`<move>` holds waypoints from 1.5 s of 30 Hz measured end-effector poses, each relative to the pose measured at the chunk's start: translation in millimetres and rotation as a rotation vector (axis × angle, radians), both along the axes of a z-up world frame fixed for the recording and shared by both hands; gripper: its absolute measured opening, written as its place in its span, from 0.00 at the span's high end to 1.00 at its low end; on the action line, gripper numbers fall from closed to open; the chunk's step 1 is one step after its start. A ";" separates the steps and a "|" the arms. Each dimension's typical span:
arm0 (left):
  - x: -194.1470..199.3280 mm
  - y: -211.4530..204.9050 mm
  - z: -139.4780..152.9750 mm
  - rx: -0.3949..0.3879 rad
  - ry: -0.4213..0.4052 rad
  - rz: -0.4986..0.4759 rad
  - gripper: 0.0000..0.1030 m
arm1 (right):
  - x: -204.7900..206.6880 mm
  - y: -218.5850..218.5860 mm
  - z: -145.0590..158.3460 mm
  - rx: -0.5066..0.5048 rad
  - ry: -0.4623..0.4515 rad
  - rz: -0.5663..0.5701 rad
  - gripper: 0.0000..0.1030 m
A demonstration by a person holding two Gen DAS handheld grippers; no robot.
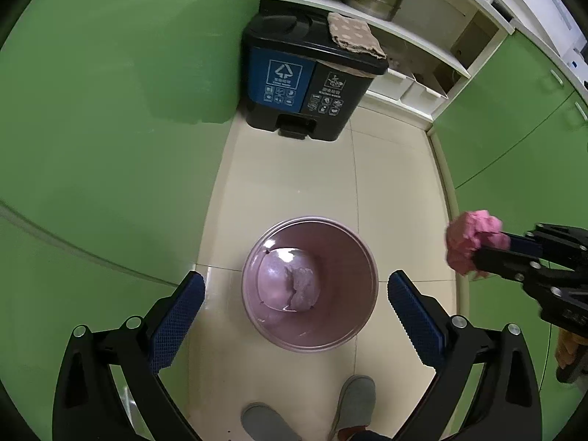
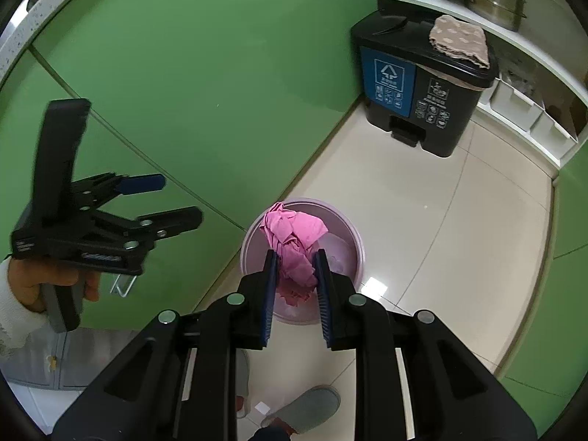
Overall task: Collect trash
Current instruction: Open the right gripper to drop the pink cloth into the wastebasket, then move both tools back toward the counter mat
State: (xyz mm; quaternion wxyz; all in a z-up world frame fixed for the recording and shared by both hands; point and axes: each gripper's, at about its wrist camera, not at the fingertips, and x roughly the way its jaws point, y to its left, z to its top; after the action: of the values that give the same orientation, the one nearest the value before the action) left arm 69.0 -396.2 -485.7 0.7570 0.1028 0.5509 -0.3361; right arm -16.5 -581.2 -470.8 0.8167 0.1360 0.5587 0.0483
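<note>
Green cabinet fronts [image 1: 110, 110], glossy beige floor tiles [image 1: 389, 183], white shelving [image 1: 422, 47].

We see the pink bin [image 1: 309, 284] open-mouthed on the floor [image 1: 389, 183], clear tile all round it; green cabinet doors [image 1: 110, 128] close off the floor's left edge, and the black sorting bin [image 1: 308, 84] fills the far corner.

Even indoor light, fisheye-warped edges
</note>
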 end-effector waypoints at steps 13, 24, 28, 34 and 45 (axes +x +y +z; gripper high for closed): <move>6.7 18.0 -5.4 -0.001 0.003 0.043 0.07 | 22.8 4.2 -33.4 -0.036 0.024 -0.052 0.07; -1.7 15.9 18.3 0.007 0.010 0.028 0.07 | 15.1 -2.7 -2.7 -0.065 0.034 -0.078 0.05; -10.1 14.5 47.7 0.002 0.009 0.020 0.07 | 6.3 -6.8 35.3 -0.076 0.034 -0.088 0.05; -29.6 15.6 121.2 -0.003 0.007 0.021 0.07 | -13.1 -9.0 116.0 -0.085 0.024 -0.103 0.05; -66.5 60.4 296.8 -0.006 -0.038 0.141 0.07 | -49.2 8.6 309.4 -0.069 -0.059 -0.020 0.04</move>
State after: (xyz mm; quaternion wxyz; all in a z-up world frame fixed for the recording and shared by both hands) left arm 2.5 -335.8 -189.0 0.7893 0.0678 0.5413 -0.2817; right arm -65.8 -572.6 -161.4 0.8376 0.1117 0.5342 0.0248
